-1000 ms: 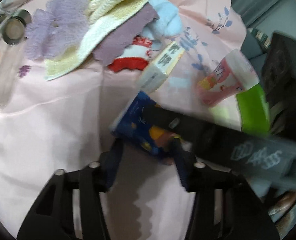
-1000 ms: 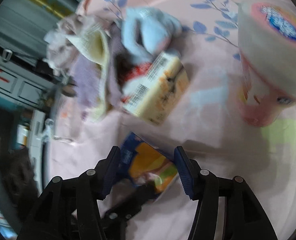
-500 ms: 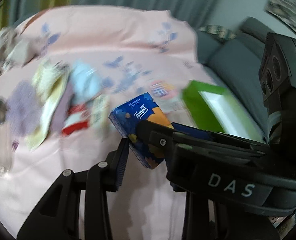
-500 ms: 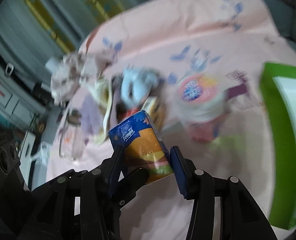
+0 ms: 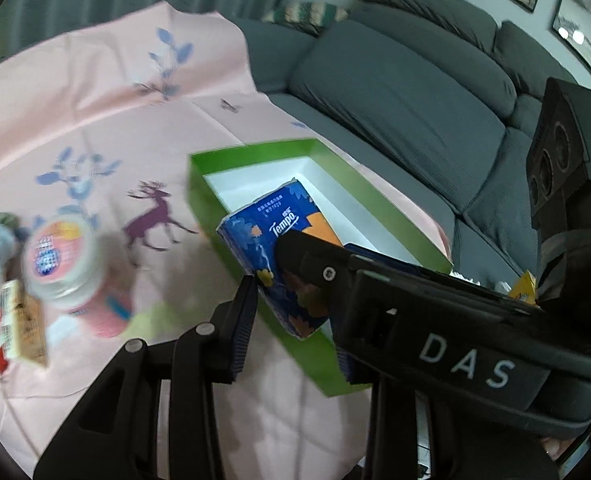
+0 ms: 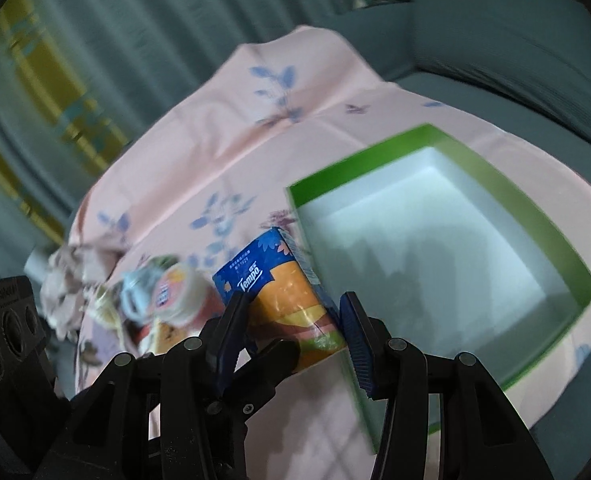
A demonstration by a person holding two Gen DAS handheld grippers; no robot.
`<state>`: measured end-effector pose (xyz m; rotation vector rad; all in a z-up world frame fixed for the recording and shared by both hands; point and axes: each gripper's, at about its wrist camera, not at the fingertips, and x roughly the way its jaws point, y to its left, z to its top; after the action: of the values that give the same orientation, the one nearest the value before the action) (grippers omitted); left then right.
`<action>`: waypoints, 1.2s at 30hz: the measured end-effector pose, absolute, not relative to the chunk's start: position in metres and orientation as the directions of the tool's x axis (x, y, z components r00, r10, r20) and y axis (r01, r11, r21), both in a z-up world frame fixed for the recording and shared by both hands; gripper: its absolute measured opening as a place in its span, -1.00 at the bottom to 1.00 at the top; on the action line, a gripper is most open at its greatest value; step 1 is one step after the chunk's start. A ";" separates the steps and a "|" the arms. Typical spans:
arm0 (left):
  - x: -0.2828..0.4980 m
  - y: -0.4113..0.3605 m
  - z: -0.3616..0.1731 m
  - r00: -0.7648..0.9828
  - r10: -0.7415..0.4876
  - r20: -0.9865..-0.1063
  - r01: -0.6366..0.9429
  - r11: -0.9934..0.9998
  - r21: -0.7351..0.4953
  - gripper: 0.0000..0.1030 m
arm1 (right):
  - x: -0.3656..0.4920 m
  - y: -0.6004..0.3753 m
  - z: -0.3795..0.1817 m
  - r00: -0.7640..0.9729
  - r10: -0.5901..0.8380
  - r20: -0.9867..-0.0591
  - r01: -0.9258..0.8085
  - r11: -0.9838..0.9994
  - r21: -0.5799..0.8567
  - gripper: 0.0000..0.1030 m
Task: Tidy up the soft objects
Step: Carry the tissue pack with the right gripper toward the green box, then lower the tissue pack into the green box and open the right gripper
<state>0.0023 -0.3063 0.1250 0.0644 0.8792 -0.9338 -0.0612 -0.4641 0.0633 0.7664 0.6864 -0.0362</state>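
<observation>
Both grippers, left gripper (image 5: 291,316) and right gripper (image 6: 295,328), clench one blue-and-orange soft tissue pack (image 6: 283,300) above the empty green-walled, white-floored box's (image 6: 551,232) near edge.

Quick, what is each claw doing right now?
Left gripper: shut on the tissue pack.
Right gripper: shut on the same tissue pack.

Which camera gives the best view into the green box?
The right wrist view: the green box shows nearly its whole white inside, which looks empty. In the left wrist view the green box is foreshortened, and the tissue pack and the right gripper cover much of its inside.
</observation>
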 end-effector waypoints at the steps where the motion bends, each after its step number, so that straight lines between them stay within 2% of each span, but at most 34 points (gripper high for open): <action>1: 0.004 -0.311 0.122 0.273 -0.673 -0.688 0.725 0.613 -0.312 -0.37 | -0.061 -0.467 0.059 0.782 0.201 -0.590 0.288 0.723 0.628 -0.02; 8: 0.005 -0.339 0.103 0.225 -0.661 -0.716 0.736 0.597 -0.320 -0.44 | -0.061 -0.489 0.029 0.750 0.178 -0.637 0.384 0.667 0.638 -0.01; 12: 0.004 -0.345 0.099 0.191 -0.661 -0.726 0.727 0.592 -0.348 -0.45 | -0.062 -0.497 0.017 0.756 0.199 -0.624 0.383 0.639 0.667 -0.01; 17: 0.005 -0.333 0.106 0.221 -0.664 -0.714 0.711 0.611 -0.349 -0.38 | -0.066 -0.505 0.014 0.747 0.084 -0.660 0.473 0.631 0.615 -0.01; 21: 0.006 -0.306 0.112 0.278 -0.644 -0.713 0.671 0.661 -0.335 -0.28 | -0.066 -0.508 0.011 0.746 0.004 -0.666 0.512 0.637 0.577 0.22; 23: 0.008 -0.293 0.113 0.292 -0.636 -0.714 0.650 0.680 -0.340 -0.26 | -0.062 -0.505 0.010 0.749 0.013 -0.663 0.495 0.653 0.573 0.23; 27: 0.011 -0.255 0.116 0.333 -0.620 -0.710 0.585 0.727 -0.360 -0.22 | -0.041 -0.485 0.011 0.711 -0.044 -0.702 0.485 0.752 0.445 0.23; 32: 0.011 -0.199 0.117 0.409 -0.577 -0.707 0.499 0.790 -0.356 -0.12 | -0.024 -0.462 0.007 0.663 -0.040 -0.747 0.441 0.827 0.347 0.23; 36: 0.009 -0.161 0.115 0.456 -0.534 -0.712 0.436 0.832 -0.344 -0.11 | -0.023 -0.456 0.009 0.695 -0.044 -0.718 0.389 0.862 0.324 0.23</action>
<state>0.0089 -0.1612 0.1151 -0.1181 0.9195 -0.5992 -0.0230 -0.4564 0.0093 0.4828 0.7710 -0.2521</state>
